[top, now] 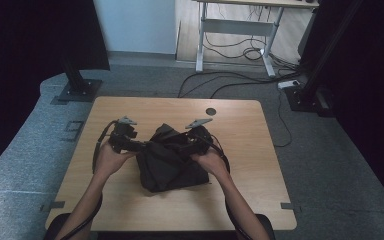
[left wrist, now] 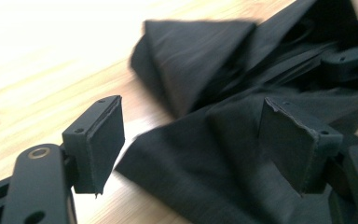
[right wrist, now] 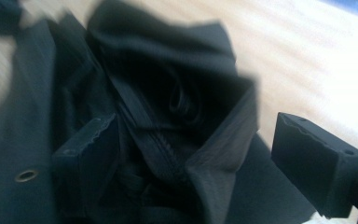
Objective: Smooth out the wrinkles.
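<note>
High view showed a black garment (top: 167,162) lying crumpled near the middle of the wooden bench (top: 240,200), with a person's forearms reaching in from the near edge. The left hand-held gripper (top: 139,146) sat at the cloth's left edge and the right hand-held gripper (top: 182,145) over its upper right part. In the left gripper view the jaws stood apart, the left pad over bare wood and the right pad over a fold of the garment (left wrist: 214,154), with nothing pinched between them. In the right gripper view the jaws were likewise apart, straddling a raised fold and what looked like a zip or seam running through the bunched cloth (right wrist: 168,121); the pads did not press on it.

Judged from how things lay, the work, which appeared to be folding or arranging the garment, was only partly done: the cloth was gathered into a rough heap with corners sticking up, not a flat, squared stack. Neither side was gripped, so a fresh hold on an edge or corner was probably needed before any neat fold could be made.
</note>
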